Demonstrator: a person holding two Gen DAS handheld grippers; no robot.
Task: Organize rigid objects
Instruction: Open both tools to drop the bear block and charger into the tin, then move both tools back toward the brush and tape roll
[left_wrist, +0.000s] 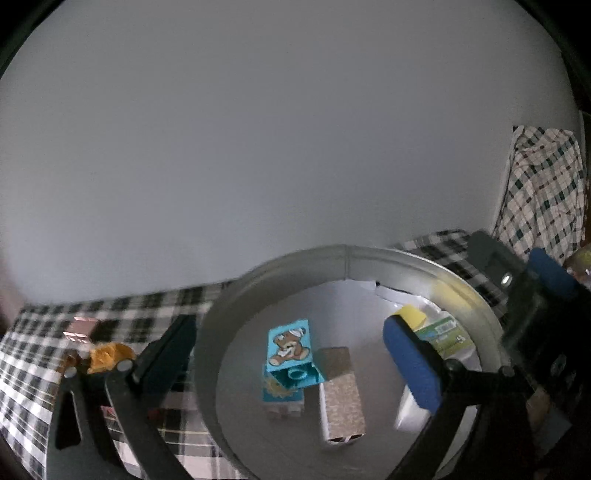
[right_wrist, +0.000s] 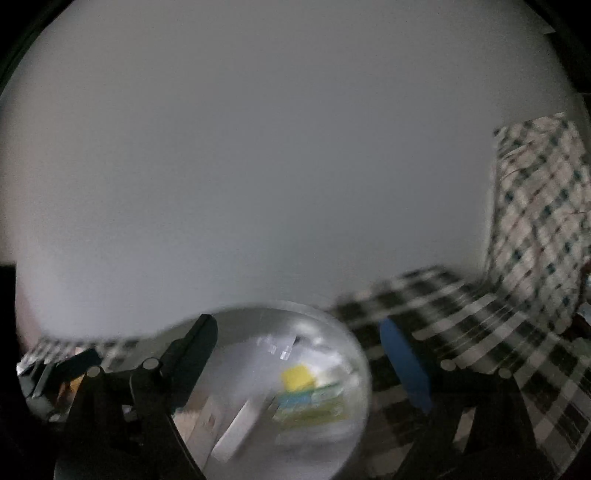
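Both grippers spread wide, grasping nothing: left gripper (left_wrist: 295, 354), right gripper (right_wrist: 306, 358). Teddy block (left_wrist: 290, 345) apparently perched askew inside round tub (left_wrist: 347, 254); may topple if nudged.

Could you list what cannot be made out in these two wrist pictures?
- Left wrist view: the white item behind the left gripper's blue finger is partly hidden.
- Left wrist view: the orange thing on the checked cloth is blurred, and a black finger partly covers it.
- Right wrist view: motion blur smears everything inside the round metal tin; the green label is unreadable.
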